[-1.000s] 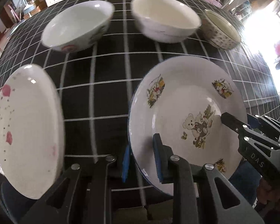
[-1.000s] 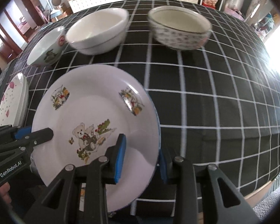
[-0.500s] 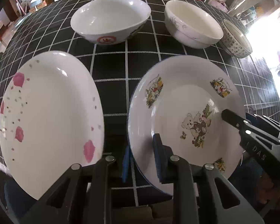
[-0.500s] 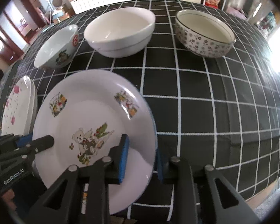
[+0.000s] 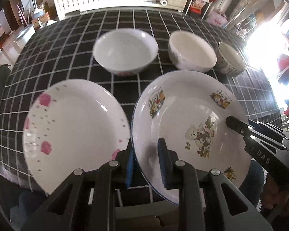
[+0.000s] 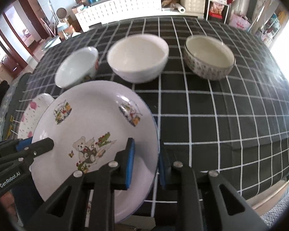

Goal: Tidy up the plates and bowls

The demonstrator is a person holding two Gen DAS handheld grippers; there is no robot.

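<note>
Left tongs (image 5: 145, 159) and right tongs (image 6: 146, 160) — the right pair having just narrowed — pinch opposite rims of the bear plate (image 5: 183, 115), raised above the desk (image 6: 231, 119). Right of it, the checked cloth lies open to the near edge. Only the left view shows the pink-flowered plate (image 5: 73, 123) whole — just beside.

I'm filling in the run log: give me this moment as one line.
left gripper: shut on bear plate rim | right gripper: jaws just closing, shut on bear plate rim | pink-flower plate: beside it
</note>
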